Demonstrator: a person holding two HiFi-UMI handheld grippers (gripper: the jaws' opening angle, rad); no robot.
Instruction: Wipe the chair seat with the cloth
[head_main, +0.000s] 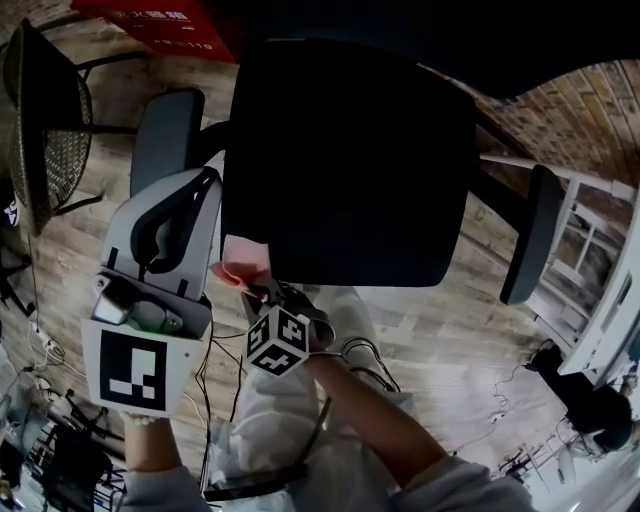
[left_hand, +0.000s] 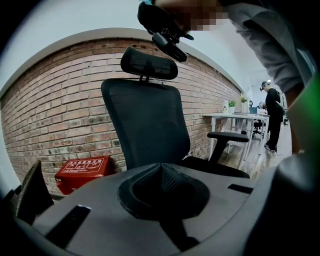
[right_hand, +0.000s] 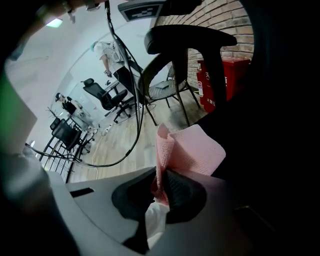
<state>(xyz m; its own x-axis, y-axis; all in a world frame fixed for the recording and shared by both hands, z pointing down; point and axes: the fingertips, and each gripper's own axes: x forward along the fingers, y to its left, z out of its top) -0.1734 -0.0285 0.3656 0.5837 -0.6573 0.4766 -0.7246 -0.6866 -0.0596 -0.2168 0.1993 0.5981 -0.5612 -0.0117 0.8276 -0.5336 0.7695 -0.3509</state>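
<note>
The right gripper (head_main: 258, 288) gripped a pink cloth (head_main: 238, 262) at the 7 o'clock corner of the black chair seat (head_main: 350, 160); in the right gripper view the cloth stood up from the jaws, fanning toward 1 o'clock. The left gripper (head_main: 208, 185), jaws pressed together on nothing, hung beside the seat's 9 o'clock edge. White lettering on a red box (left_hand: 82, 170) was too blurred to read.

Brick wall (left_hand: 50, 110), wood floor (head_main: 450, 330), white desk (left_hand: 235, 116)
</note>
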